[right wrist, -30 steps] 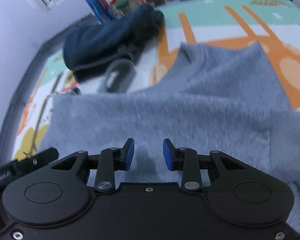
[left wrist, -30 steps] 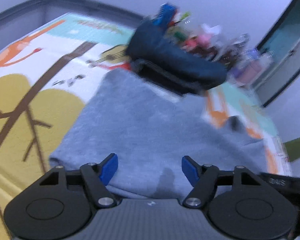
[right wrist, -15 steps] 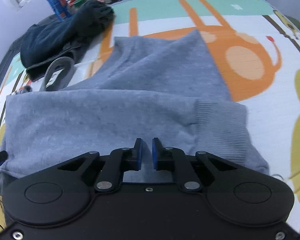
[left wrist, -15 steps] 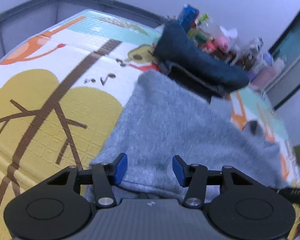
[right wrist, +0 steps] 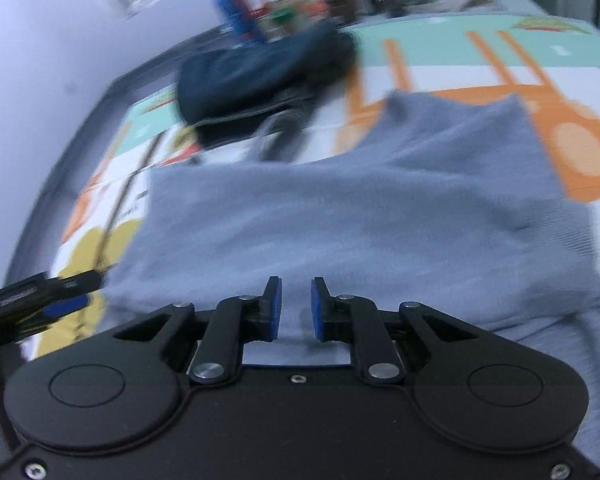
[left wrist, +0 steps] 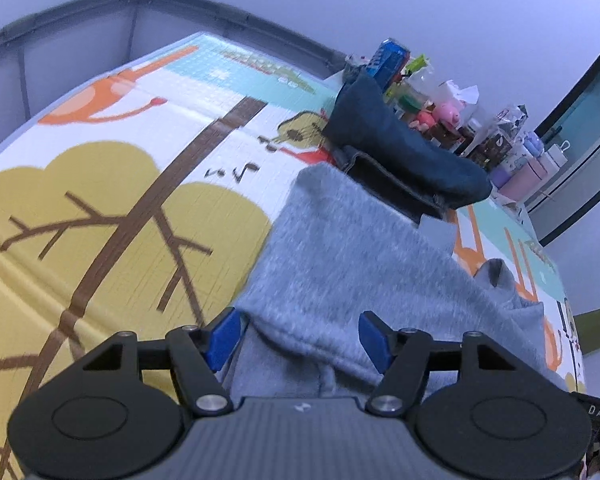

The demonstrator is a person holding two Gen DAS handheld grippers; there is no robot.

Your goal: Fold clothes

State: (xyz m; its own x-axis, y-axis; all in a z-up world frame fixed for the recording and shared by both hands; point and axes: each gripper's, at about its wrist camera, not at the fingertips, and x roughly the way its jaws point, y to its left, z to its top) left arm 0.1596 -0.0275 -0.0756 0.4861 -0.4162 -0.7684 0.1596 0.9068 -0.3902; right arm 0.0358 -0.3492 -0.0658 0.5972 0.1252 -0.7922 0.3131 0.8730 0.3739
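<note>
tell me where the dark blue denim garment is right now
The dark blue denim garment lies bunched on the patterned play mat just beyond the grey sweatshirt, in front of the clutter along the far wall.

Play mat (left wrist: 112, 184): printed w/ yellow tree, brown branches, orange animal. Grey padded rail (left wrist: 100, 8) along 12 o'clock edge. Blue can (left wrist: 388, 62), pink pig toy (left wrist: 448, 114), misc. clutter at 1 o'clock.

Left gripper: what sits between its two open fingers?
In the left wrist view, the folded near edge of the grey sweater lies between the fingers of the left gripper; neither presses it.
</note>
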